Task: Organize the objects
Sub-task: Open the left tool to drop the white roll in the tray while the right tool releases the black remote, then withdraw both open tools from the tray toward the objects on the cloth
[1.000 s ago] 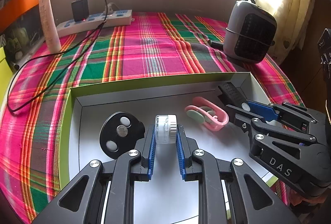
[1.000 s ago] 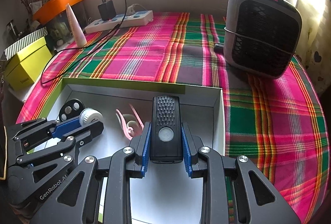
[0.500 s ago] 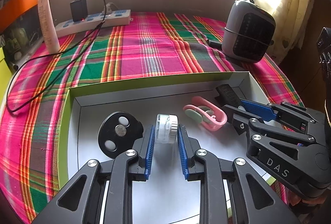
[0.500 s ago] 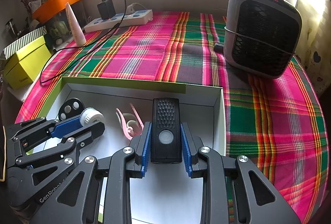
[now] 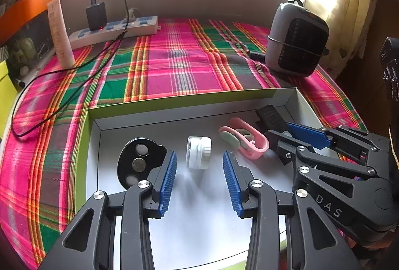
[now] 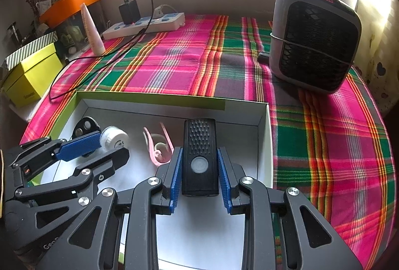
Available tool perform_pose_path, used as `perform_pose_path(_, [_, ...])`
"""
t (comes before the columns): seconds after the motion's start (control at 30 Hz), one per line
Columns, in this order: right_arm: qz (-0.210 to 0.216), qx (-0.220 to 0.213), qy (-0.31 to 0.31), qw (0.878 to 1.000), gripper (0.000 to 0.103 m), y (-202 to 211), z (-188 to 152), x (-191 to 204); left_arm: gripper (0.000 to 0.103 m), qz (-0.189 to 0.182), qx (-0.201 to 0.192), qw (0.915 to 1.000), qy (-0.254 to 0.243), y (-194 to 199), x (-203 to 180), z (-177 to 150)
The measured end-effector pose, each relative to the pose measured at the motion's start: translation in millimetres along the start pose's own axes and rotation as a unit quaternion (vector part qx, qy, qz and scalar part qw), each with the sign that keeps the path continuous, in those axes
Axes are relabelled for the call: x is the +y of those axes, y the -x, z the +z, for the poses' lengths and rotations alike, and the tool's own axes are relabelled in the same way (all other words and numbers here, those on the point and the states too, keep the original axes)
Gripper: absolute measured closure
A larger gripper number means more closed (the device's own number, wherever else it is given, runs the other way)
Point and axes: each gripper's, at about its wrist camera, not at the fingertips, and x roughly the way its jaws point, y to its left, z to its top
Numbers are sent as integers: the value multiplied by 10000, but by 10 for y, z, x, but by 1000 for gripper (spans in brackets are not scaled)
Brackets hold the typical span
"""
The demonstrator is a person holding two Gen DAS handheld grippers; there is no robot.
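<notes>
- The left tongs [image 5: 199, 170] stand wide open over the white floor of the box [image 5: 94, 142], holding nothing.
- The jar [image 5: 199, 152] lies on its side on the box floor between the blue pads [image 5: 167, 181], clear of both.
- The right tongs [image 6: 199, 171] are closed on the black light [image 6: 199, 156], pads pressed to its long sides; it sits low over the box floor near the right wall.
- The black disc [image 5: 138, 162] lies just left of the jar, partly behind the left pad.
- The pink clip [image 5: 243, 139] lies between jar and light, apart from the jar.
- The box rests on a plaid cloth [image 5: 179, 70]; a heater [image 6: 314, 45] stands at its far right, a power strip [image 5: 114, 32] and a tube [image 5: 60, 33] at the far left.
</notes>
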Motion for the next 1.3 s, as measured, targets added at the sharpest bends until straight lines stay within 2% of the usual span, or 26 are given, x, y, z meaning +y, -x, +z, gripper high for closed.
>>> perform_pose_path(0.1, [-10, -21, 21, 10000, 72, 15, -3, 9, 65, 27, -20, 10000, 28, 26, 8, -8])
perform_pose_path(0.17, [-24, -32, 20, 10000, 64, 21, -3, 9, 65, 39, -48, 10000, 45, 52, 15, -12])
perform_pose_path(0.2, [-30, -38, 23, 10000, 63, 25, -7, 11, 65, 60, -77, 9999, 38, 67, 16, -12])
perform_pose_path(0.77, [22, -252, -117, 9996, 63, 225, -110, 62, 65, 114, -274, 9995, 93, 305, 30, -124])
perform_pose_path(1.03, [114, -440, -160, 9988, 63, 421, -197, 130, 65, 266, -471, 9985, 75, 513, 20, -231])
perform_pose_path(1.3, [185, -575, -172, 9980, 63, 597, -314, 203, 65, 262, -581, 9979, 72, 718, -9, -370])
